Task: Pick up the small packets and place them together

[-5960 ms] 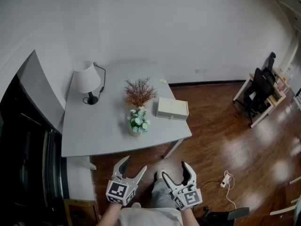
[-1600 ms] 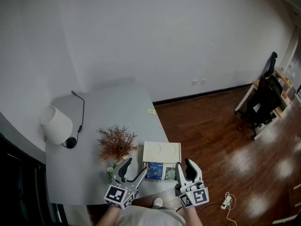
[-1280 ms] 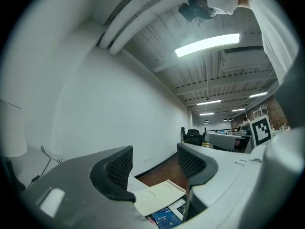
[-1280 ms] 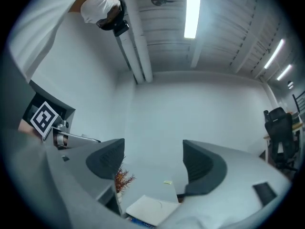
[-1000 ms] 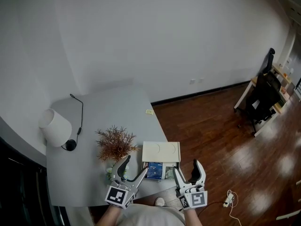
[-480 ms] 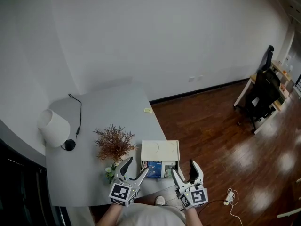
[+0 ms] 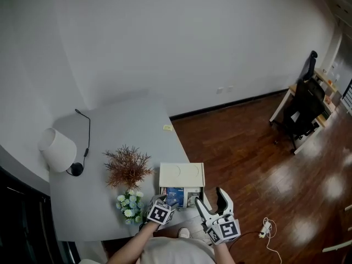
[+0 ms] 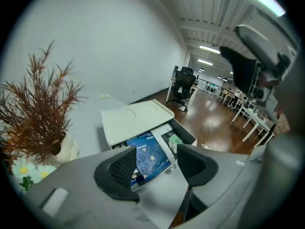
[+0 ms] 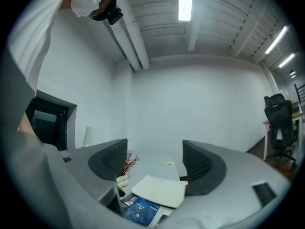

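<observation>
We see the cream box (image 7: 181, 175) at the near edge of the grey table (image 7: 110, 142), with its drawer (image 8: 189, 136) pulled out toward us. The blue packet (image 8: 150, 154) lies flat in the drawer, printed face up. Its long axis runs along the drawer's pull, from under the box out toward the table edge. Its line of lettering sits at the end nearest the box. Just beside it on the right lies a dark packet (image 8: 174, 140) with a green patch, lined up the same way.

The left gripper (image 8: 152, 163) tilts down over the drawer. Its 2 jaws stand apart and have just been closing a little. The blue packet shows in the gap between them, but the pads are not on it, so we read this gripper as released. The right gripper (image 9: 155, 159) is held level, to the right of the drawer. Its jaws are wide apart after closing slightly, and nothing is in them. A dried brown plant (image 7: 127, 166) stands left of the box.
</observation>
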A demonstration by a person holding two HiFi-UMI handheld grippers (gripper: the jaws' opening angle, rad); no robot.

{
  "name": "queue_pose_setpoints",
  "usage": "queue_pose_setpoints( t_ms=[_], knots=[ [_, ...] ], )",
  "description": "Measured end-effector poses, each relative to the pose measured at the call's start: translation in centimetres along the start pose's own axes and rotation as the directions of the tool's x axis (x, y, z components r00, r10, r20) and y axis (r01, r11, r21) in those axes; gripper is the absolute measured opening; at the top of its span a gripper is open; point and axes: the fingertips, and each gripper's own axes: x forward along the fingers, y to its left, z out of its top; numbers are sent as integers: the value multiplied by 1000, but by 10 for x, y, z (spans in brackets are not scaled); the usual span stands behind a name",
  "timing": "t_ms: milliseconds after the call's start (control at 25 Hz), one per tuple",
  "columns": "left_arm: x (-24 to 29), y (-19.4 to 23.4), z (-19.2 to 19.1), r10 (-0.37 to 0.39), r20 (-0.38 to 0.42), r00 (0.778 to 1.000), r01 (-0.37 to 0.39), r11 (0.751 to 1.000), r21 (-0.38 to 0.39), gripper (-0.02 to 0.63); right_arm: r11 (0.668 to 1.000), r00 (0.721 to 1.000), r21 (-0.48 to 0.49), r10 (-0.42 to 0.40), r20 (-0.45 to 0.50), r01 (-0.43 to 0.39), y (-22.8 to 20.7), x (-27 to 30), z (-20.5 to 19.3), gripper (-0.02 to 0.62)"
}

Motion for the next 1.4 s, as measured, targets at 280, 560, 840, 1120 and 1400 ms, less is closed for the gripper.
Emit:
queue_pose_setpoints(
  t_ms=[280,560,840,1120,1400],
  knots=[
    [51,26,-24,79,-189,979,-98,991,-92,272,1000,1000,6,-2,-15,2,-13,-14,-2,356],
    [62,35,-30,135,-239,962,-163,982,-99,140,999,999,30,-28,-15,28,-36,-24,-2,356],
    [51,37,-29,65,-194,979,-109,968,-225,9,998,1000,57,-17,-14,17,-41,-22,-5,355],
    [21,26,-15,-104,-53,993,61,850,-524,6,997,1000,74,13,-19,-12,-38,-16,-11,356],
    [-27,1,16,-212,161,964,266,748,-608,5,996,1000,89,18,-20,-16,-37,-10,-13,356]
  ],
)
